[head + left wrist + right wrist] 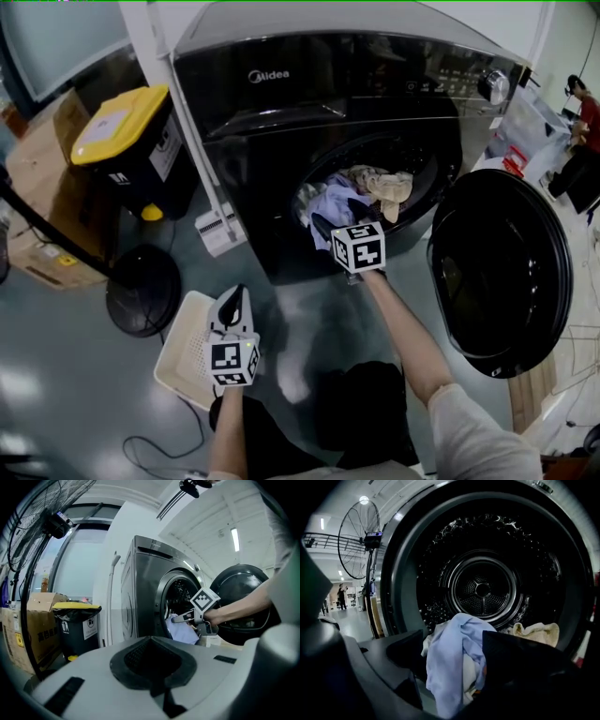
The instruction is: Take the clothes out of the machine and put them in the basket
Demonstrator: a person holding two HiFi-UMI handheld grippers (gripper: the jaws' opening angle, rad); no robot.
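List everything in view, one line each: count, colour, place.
washing machine: one, black, centre
machine door: one, black, swung open at right
garment: one, light blue, at the drum mouth
cloth: one, cream, in the drum beside the garment
basket: one, cream, on the floor at front left
bin: one, black with yellow lid, left of the machine
cardboard boxes: at least two, brown, far left
fan: one, black, standing by the bin
bystander: one, red top, far right
left gripper: fingers together, empty, by the basket's edge
right gripper: fingers apart, the garment between them
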